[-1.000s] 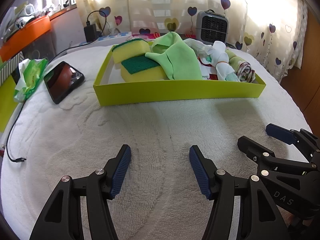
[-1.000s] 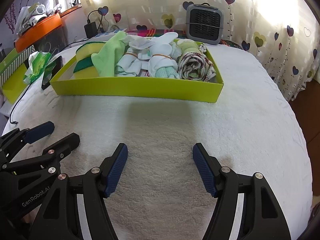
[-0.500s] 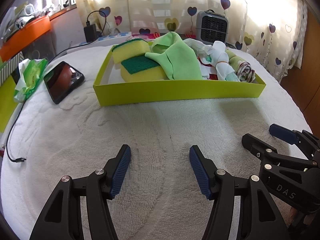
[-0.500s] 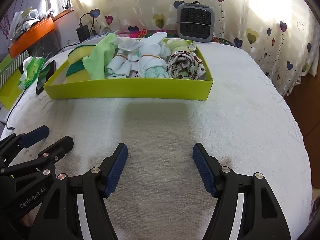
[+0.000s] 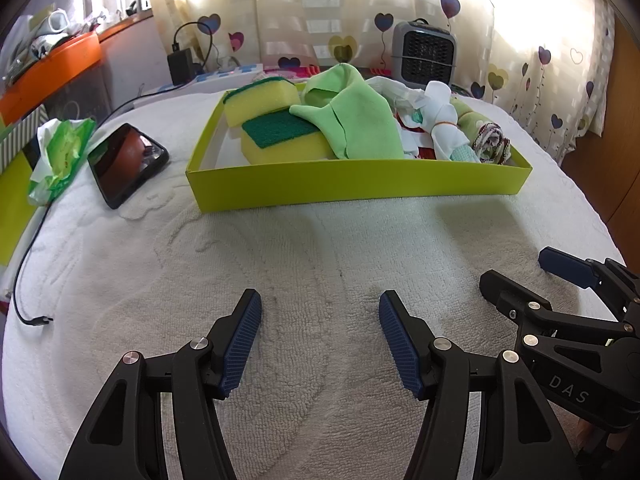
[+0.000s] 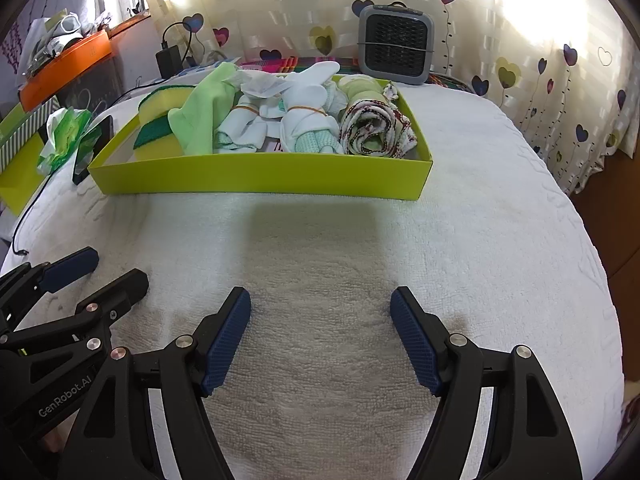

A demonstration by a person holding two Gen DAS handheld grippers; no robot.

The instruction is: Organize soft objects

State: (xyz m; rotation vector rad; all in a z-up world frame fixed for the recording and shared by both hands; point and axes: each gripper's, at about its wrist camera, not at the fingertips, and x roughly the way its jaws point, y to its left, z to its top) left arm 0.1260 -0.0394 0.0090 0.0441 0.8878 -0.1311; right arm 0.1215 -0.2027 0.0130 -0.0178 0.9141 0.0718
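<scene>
A lime-green tray (image 5: 360, 184) (image 6: 260, 178) stands on the white towel-covered table. Inside lie two yellow sponges with green pads (image 5: 276, 132) (image 6: 154, 120), a light green cloth (image 5: 360, 120) (image 6: 204, 116), bundled white socks (image 5: 440, 120) (image 6: 304, 120) and a rolled patterned cloth (image 5: 490, 140) (image 6: 372, 128). My left gripper (image 5: 320, 332) hovers open over bare towel short of the tray, nothing between its fingers. My right gripper (image 6: 320, 328) is beside it, its jaws opening, also with nothing between them. Each gripper shows at the edge of the other's view.
A phone (image 5: 126, 160) and a green tissue pack (image 5: 60, 152) lie left of the tray, with a black cable (image 5: 24, 280) near the table's left edge. A grey heater (image 6: 396, 48) and a charger (image 6: 168, 60) sit behind. An orange shelf (image 5: 48, 72) is far left.
The right gripper's jaws have spread a little wider. In the left wrist view the right gripper has slid slightly down and to the right. The tray's contents have not moved.
</scene>
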